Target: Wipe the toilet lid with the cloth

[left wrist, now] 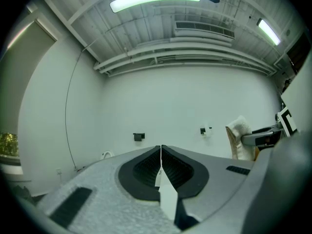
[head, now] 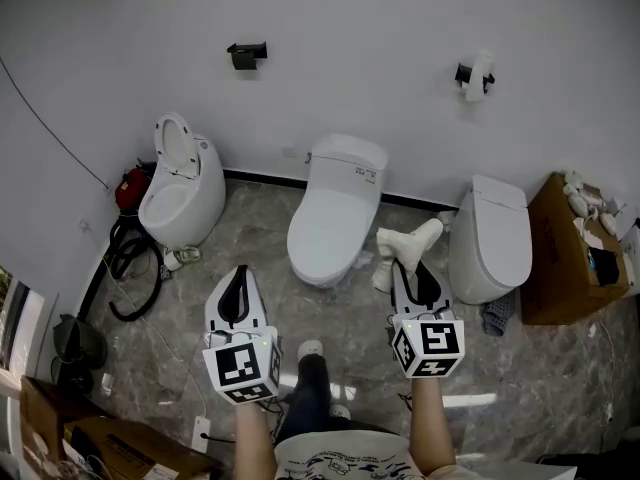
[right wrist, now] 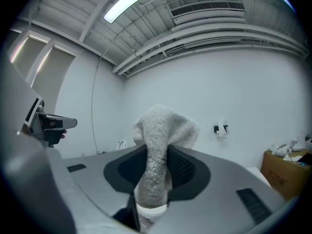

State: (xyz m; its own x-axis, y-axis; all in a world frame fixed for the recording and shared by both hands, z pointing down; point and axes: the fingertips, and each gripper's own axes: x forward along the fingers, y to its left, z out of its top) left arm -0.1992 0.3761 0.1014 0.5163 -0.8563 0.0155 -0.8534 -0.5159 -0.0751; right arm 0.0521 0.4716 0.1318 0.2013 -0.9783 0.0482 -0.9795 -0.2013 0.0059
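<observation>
Three white toilets stand along the far wall. The middle toilet (head: 335,213) has its lid down, and so does the right toilet (head: 492,238). My right gripper (head: 408,265) is shut on a white cloth (head: 405,248), which sticks up between the jaws, held in the air between those two toilets. In the right gripper view the cloth (right wrist: 161,155) fills the middle of the jaws. My left gripper (head: 240,280) is shut with nothing in it, hanging in front of the middle toilet. Its jaws (left wrist: 160,152) meet in the left gripper view, where the cloth (left wrist: 239,138) shows at the right.
The left toilet (head: 180,183) has its lid raised. A black hose (head: 128,258) and a red object (head: 130,188) lie on the floor at its left. A cardboard box (head: 570,253) stands at the right. Two holders (head: 247,54) are fixed on the wall. A grey rag (head: 497,315) lies by the right toilet.
</observation>
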